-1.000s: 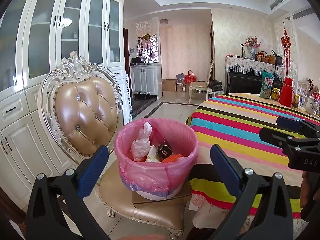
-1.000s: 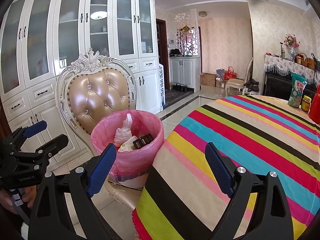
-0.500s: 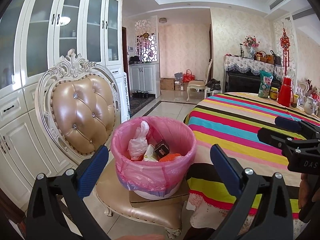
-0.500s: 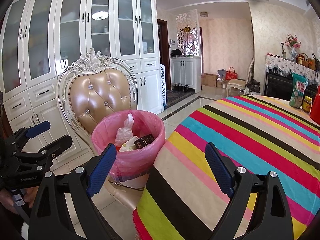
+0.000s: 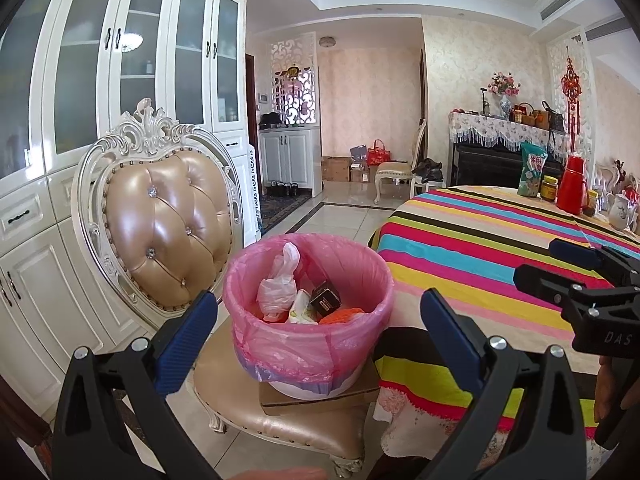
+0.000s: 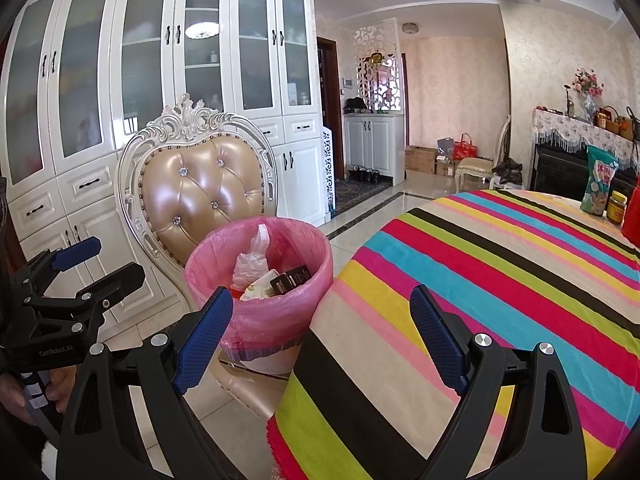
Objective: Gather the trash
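A trash bin with a pink liner [image 5: 316,344] [image 6: 280,308] stands on a cardboard piece on a padded chair [image 5: 168,232] [image 6: 204,200]. Inside lie a white plastic bag [image 5: 278,284], a dark small box [image 5: 326,300], a printed wrapper [image 5: 300,312] and something orange [image 5: 342,315]. My left gripper [image 5: 314,336] is open and empty, a little in front of the bin. My right gripper [image 6: 320,332] is open and empty over the near edge of the striped tablecloth [image 6: 500,288], right of the bin. Each gripper shows in the other's view: the right one [image 5: 576,280], the left one [image 6: 84,268].
The round table with the striped cloth [image 5: 480,248] stands right against the chair. At its far side stand a snack bag [image 5: 531,170], a jar [image 5: 549,188], a red thermos [image 5: 572,192] and a white teapot [image 5: 622,212]. White cabinets [image 5: 100,100] line the left wall. Tiled floor [image 5: 348,220] lies beyond.
Both views have shifted slightly; the bin and chair sit a little to the right in each frame. Both grippers stay open and empty. Nothing in the bin has moved.
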The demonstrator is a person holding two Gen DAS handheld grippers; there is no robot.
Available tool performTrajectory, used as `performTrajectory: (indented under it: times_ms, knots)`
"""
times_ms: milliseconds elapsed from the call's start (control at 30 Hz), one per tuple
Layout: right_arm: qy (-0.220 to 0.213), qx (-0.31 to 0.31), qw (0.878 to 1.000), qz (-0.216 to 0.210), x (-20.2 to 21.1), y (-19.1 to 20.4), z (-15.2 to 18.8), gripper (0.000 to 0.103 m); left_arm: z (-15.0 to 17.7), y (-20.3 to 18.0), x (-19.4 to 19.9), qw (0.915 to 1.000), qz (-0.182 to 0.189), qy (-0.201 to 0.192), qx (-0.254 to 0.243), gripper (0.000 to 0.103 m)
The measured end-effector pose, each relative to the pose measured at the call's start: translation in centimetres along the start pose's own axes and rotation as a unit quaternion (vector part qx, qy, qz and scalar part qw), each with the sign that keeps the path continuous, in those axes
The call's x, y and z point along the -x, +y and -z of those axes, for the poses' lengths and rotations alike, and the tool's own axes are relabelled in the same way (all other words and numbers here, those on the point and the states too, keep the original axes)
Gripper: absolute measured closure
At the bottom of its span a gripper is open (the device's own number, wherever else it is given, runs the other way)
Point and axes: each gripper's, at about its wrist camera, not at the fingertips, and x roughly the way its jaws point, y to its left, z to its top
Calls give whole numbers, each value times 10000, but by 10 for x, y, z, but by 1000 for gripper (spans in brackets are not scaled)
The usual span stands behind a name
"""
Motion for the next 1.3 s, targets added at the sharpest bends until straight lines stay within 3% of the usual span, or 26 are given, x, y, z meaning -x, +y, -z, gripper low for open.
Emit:
performTrajectory:
  times_ms: [1300]
  knots:
    - [16,-60,10000,0,-5,1,7,18,1,9,-8,9998,-131,53,165,5]
